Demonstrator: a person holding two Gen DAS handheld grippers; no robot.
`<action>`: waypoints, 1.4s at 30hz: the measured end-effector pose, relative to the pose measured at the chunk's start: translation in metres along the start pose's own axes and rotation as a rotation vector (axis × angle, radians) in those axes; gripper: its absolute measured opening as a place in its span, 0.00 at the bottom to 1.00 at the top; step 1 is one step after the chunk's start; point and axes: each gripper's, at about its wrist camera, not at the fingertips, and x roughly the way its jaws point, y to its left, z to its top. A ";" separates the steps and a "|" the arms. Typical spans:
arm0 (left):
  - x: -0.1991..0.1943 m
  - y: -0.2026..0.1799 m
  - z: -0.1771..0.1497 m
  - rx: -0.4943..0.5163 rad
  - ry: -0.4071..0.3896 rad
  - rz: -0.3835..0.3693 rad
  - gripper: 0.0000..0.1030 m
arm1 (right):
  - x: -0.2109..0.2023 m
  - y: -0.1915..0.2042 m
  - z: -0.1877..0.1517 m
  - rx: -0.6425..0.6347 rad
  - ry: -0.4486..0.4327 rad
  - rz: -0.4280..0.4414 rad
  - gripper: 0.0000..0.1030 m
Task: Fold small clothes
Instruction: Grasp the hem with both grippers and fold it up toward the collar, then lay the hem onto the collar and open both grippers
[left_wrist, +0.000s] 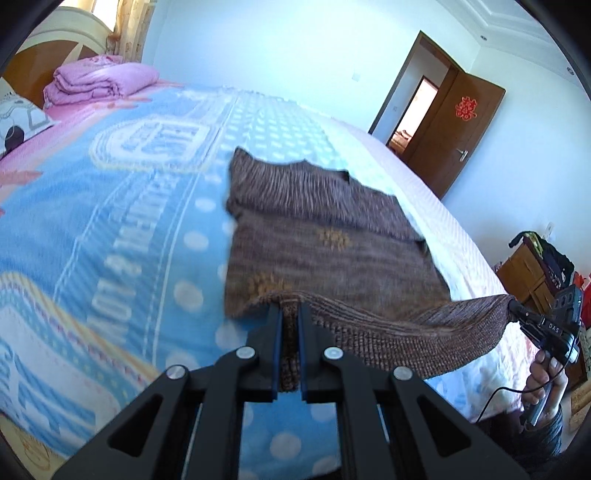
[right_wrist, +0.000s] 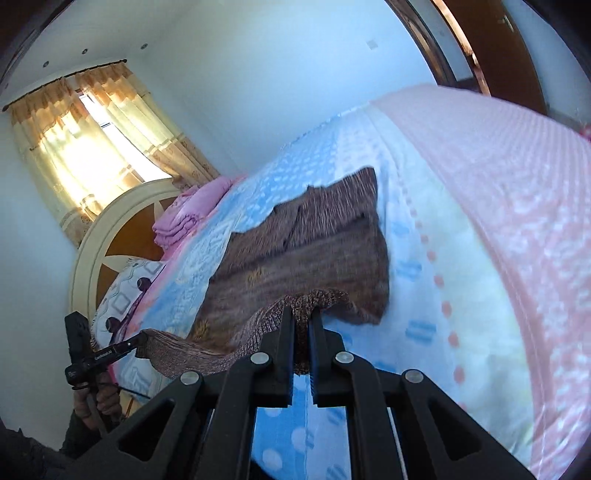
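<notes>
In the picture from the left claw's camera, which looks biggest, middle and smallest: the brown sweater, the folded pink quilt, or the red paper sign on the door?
1. Brown sweater: largest, though it is also nearest the camera.
2. Folded pink quilt: smaller, and far off at the head of the bed.
3. Red paper sign: clearly smallest.

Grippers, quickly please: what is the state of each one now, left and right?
Left gripper: closed on the near hem of the brown knit sweater.
Right gripper: closed on the same hem, further along.
</notes>
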 end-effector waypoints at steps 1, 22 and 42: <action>0.001 0.000 0.006 0.003 -0.014 0.003 0.08 | 0.002 0.002 0.006 -0.009 -0.013 -0.011 0.05; 0.065 0.002 0.132 0.029 -0.118 0.106 0.07 | 0.083 0.016 0.131 -0.087 -0.093 -0.068 0.05; 0.253 0.019 0.168 0.143 0.052 0.397 0.15 | 0.279 -0.053 0.174 -0.078 0.168 -0.302 0.07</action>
